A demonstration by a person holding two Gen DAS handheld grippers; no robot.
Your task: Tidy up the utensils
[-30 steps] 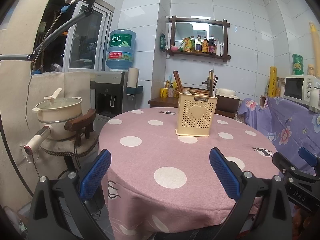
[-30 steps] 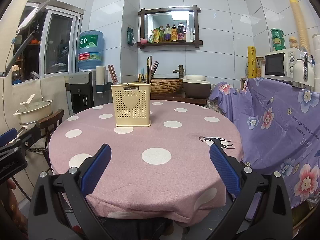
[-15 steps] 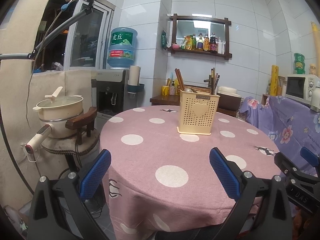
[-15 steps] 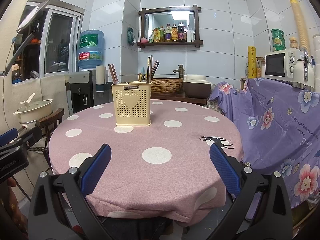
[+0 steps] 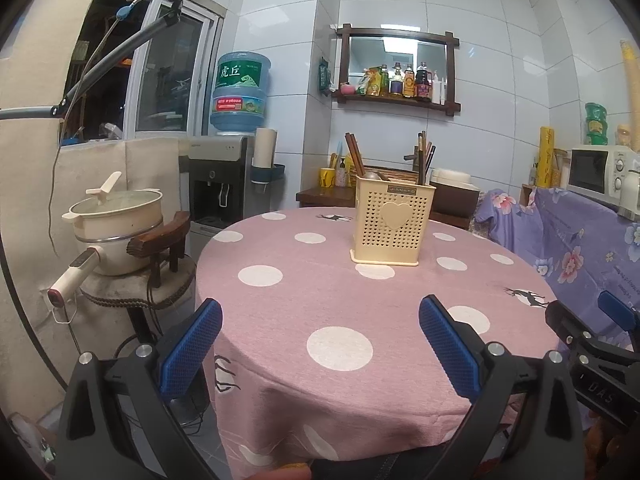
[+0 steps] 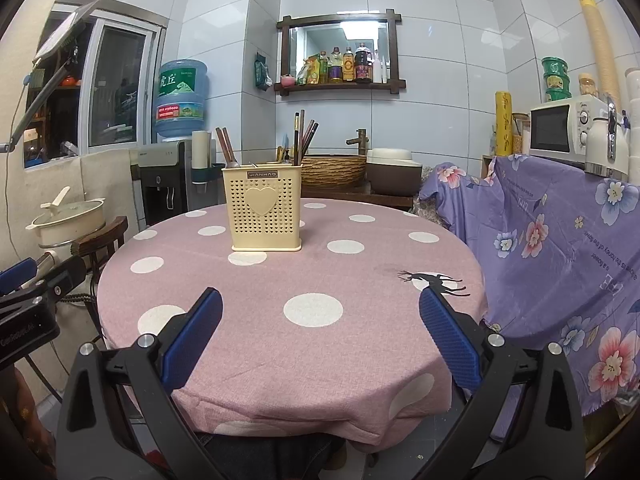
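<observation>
A yellow holder [image 6: 265, 207] stood upright far back on the round pink surface [image 6: 312, 280]. Brown chopsticks [image 6: 304, 138] stuck up out of it, tips leaning a little sideways. The left gripper [image 5: 320, 344] and the right gripper [image 6: 320, 340] were both spread wide and held nothing, near the front edge.

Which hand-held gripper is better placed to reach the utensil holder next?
Probably the right hand-held gripper: the utensil holder stands nearly straight ahead. For the left hand-held gripper, it sits off to the right. Both are open and empty.

Tabletop [image 6: 304, 280] bare up to utensil holder [image 6: 264, 208] — sole obstacle, chopsticks [image 6: 302, 140] protruding.
</observation>
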